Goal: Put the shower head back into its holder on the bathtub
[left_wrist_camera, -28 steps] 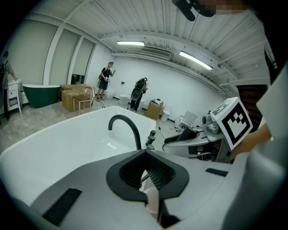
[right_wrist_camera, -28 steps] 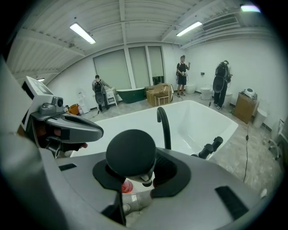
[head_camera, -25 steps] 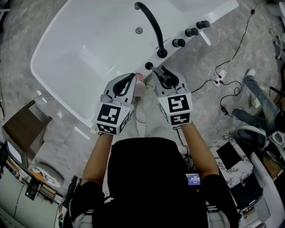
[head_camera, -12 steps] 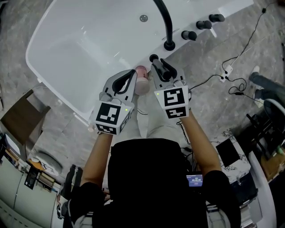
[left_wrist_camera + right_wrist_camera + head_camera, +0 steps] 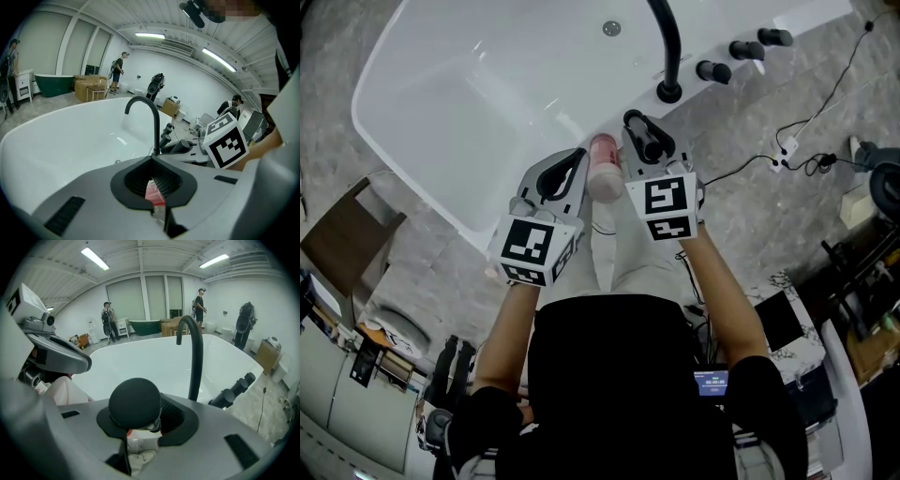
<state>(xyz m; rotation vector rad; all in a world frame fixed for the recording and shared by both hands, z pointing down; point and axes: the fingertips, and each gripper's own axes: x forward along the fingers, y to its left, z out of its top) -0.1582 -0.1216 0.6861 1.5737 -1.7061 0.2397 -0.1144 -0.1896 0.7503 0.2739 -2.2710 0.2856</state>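
Well, the right tool (image 5: 649,148) is clenched on the black shower head (image 5: 639,127), just beside the base of the faucet (image 5: 668,56); the left tool (image 5: 577,167) grips a pink thing (image 5: 604,161). A tilted entry could jam in the holder.

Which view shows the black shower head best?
The right gripper view: the shower head fills the gap between that gripper's jaws. The head view shows it from above in the right gripper; the left gripper view catches only its side.
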